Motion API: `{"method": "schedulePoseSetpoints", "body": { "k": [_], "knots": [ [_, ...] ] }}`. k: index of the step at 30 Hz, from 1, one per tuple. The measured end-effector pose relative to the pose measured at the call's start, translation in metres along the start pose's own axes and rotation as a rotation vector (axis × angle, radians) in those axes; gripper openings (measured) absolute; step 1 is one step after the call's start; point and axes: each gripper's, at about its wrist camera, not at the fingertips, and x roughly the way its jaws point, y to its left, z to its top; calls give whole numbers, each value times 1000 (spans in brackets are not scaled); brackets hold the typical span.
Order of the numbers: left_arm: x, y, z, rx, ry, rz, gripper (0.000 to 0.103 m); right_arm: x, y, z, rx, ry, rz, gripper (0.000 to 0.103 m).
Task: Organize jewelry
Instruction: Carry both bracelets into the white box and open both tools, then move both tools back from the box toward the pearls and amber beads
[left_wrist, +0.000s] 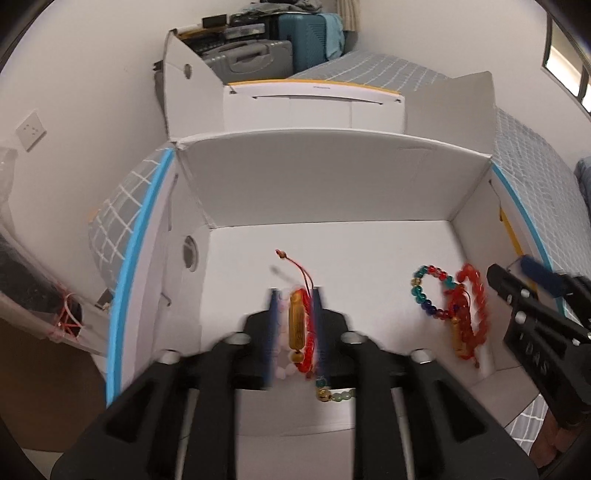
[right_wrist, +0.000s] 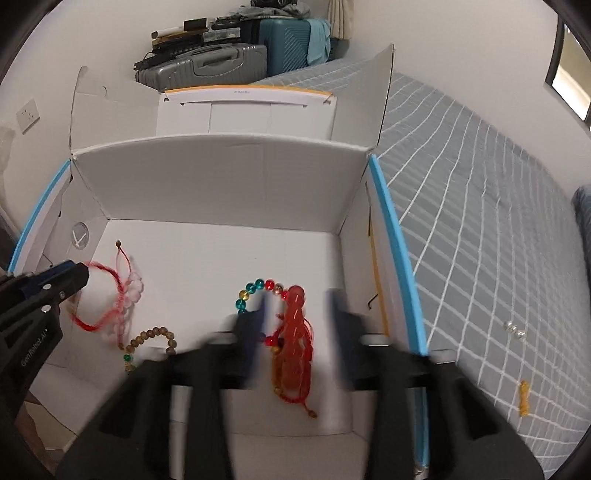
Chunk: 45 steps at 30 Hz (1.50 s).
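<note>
While both grippers pointed down into the open white cardboard box (left_wrist: 332, 192) on the grey checked bedspread (right_wrist: 480, 221), each wrist view caught something the other missed. The left view showed the left gripper (left_wrist: 293, 295) with its blue fingers slightly apart, a red cord bracelet (left_wrist: 304, 325) with an amber tube lying between them on the box floor; whether the pads touched it was lost in blur. The right view showed the right gripper (right_wrist: 297, 295) spread wide, a red bead bracelet (right_wrist: 295, 332) lying between its fingers without touching them, just beside a multicoloured bead strand (right_wrist: 255, 290). Only the right view revealed a brown wooden bead bracelet (right_wrist: 153, 338) in full near the box's front, plus small clear beads (right_wrist: 515, 326) and an amber piece (right_wrist: 523, 398) lying outside on the bedspread.
</note>
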Motion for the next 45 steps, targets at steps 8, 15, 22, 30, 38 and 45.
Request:
{"method": "schedulePoseSetpoints", "body": {
  "k": [8,15,22,30,38,45],
  "knots": [
    [-17,5,0,-13,-86,20,93,-16,1,3,-15,-56,-54,85],
    [-21,5,-3,-30,-116,14,97,-26,-10,0,13,-95,-89,90],
    [-36,-14,-4,-13,-144,-22,97,-47,-37,-9,46,-141,-117,90],
    [-74,-81,-7,55,-280,-167,97,-80,-128,-34,180,-203,-198,90],
    [-85,-207,-6,161,-280,-351,97,-93,-238,-85,303,-181,-292,90],
    [-61,-318,-15,300,-229,-424,97,-81,-307,-135,380,-131,-321,90]
  ]
}}
